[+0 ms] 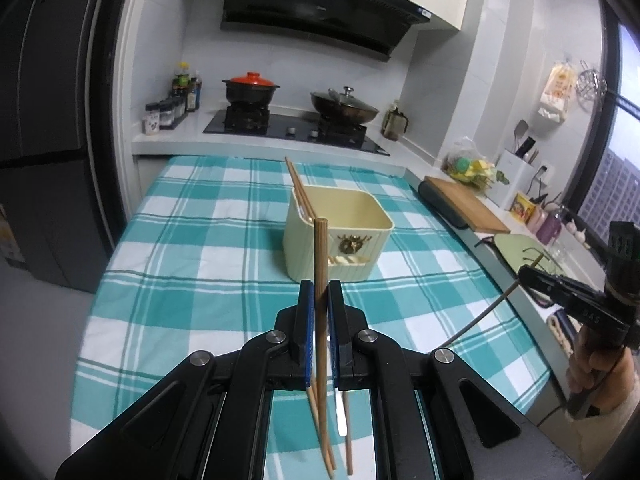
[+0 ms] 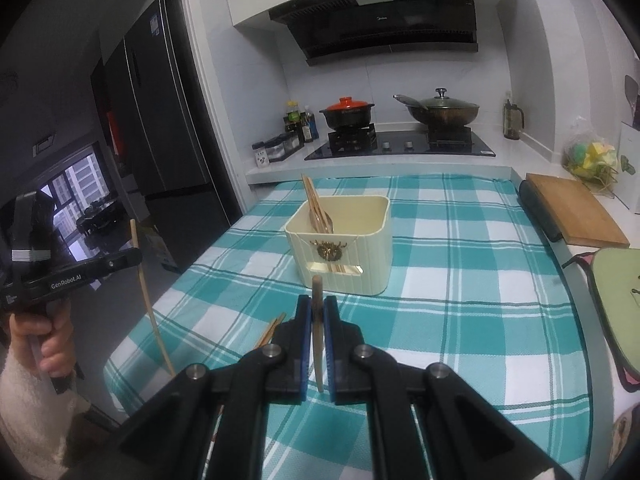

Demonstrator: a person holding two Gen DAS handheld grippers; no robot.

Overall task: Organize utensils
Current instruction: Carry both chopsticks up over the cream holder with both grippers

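A cream utensil holder [image 1: 340,236] [image 2: 340,240] stands mid-table on the teal checked cloth [image 1: 192,248]. A pair of chopsticks [image 1: 298,184] [image 2: 312,200] leans in its left corner, beside what looks like a spoon. My left gripper [image 1: 320,292] [image 2: 134,256] is shut on one wooden chopstick [image 1: 321,264] [image 2: 146,300], held upright in front of the holder. My right gripper [image 2: 317,308] [image 1: 528,276] is shut on another chopstick [image 2: 317,292] [image 1: 488,312], also short of the holder. More chopsticks [image 2: 272,328] and a silvery utensil [image 1: 341,416] lie on the cloth below.
Behind the table is a hob with a red-lidded pot [image 1: 250,88] and a lidded wok [image 1: 344,106], with spice jars [image 1: 166,114] on the left. A wooden cutting board [image 2: 576,212] and green mat [image 2: 620,300] sit on the right counter. A dark fridge [image 1: 44,120] stands left.
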